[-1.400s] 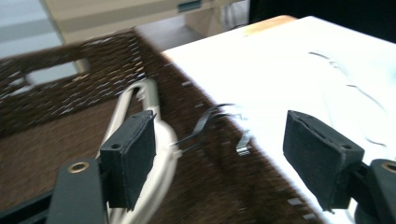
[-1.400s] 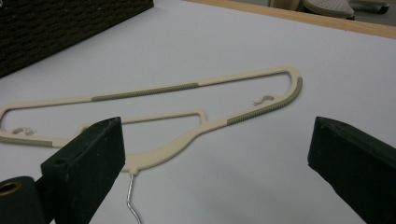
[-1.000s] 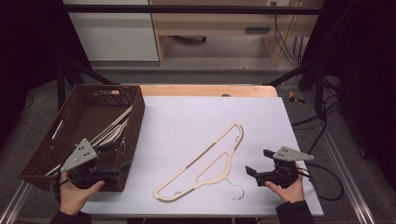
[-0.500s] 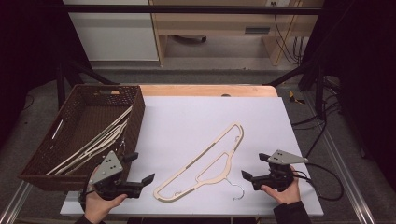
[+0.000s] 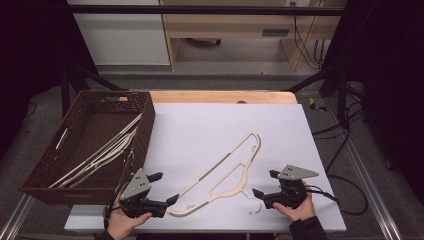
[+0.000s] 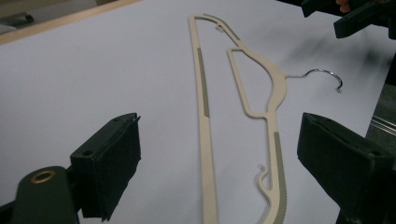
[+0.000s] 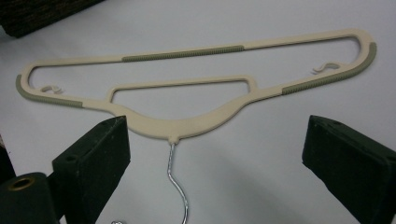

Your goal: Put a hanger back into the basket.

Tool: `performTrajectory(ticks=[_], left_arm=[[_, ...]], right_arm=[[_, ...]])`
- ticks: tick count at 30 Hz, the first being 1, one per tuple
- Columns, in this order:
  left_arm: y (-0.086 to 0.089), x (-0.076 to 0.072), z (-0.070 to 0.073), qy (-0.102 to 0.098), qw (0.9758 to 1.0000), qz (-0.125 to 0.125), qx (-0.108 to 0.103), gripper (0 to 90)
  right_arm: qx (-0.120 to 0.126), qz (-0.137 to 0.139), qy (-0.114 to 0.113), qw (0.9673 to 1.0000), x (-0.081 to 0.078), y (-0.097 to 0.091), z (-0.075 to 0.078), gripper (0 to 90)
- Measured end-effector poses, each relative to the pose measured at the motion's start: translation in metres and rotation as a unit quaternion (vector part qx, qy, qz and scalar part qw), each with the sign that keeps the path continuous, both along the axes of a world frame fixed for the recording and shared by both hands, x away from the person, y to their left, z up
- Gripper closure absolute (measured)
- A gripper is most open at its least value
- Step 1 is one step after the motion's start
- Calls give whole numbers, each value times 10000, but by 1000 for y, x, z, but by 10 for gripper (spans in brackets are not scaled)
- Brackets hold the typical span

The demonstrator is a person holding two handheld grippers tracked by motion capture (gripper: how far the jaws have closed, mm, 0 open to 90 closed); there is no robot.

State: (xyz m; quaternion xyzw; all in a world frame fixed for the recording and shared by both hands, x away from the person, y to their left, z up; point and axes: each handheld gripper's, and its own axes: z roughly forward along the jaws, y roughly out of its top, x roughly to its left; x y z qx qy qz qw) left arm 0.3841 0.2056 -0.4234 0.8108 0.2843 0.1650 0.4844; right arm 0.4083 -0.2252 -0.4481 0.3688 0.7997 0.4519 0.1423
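Observation:
A cream plastic hanger [image 5: 220,172] with grey-green grip strips lies flat on the white table sheet [image 5: 210,125], its metal hook [image 5: 252,202] pointing to the near right. My left gripper [image 5: 165,188] sits low at the hanger's near-left end, open, and that end [image 6: 205,140] runs between its jaws untouched. My right gripper [image 5: 263,183] is open beside the hook. Its jaws have just been closing a little, with the hook wire [image 7: 180,186] between them and clear of both pads.
A dark wicker basket [image 5: 40,185] stands at the table's left and holds several more cream hangers [image 5: 100,152]. The table's wooden far edge [image 5: 220,96] shows behind the sheet. Cables trail off the right side [image 5: 345,185].
My left gripper has moved from the basket's near corner rightward and down to the hanger's near-left end. The right gripper has stayed by the hook.

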Motion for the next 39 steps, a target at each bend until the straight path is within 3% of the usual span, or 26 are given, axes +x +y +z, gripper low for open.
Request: performTrajectory(ticks=[9,14,24,33,34,39], left_arm=[[-4,1,-7,118,9998,-44,136,131],[-7,1,-9,143,9997,-84,191,134],[-7,3,-10,196,9996,-80,206,139],[-8,3,-12,227,9995,-74,216,142],[-8,3,-12,228,9995,-74,223,142],[-8,3,-12,234,9995,-68,213,144]], right_arm=[[-278,310,108,9991,-3,13,-2,223],[-447,577,315,9968,-3,24,-8,361],[-722,449,755,9935,3,43,-20,630],[-951,370,823,9914,6,50,-26,749],[-1052,420,721,9909,6,51,-26,772],[-1252,394,635,9893,3,55,-26,845]])
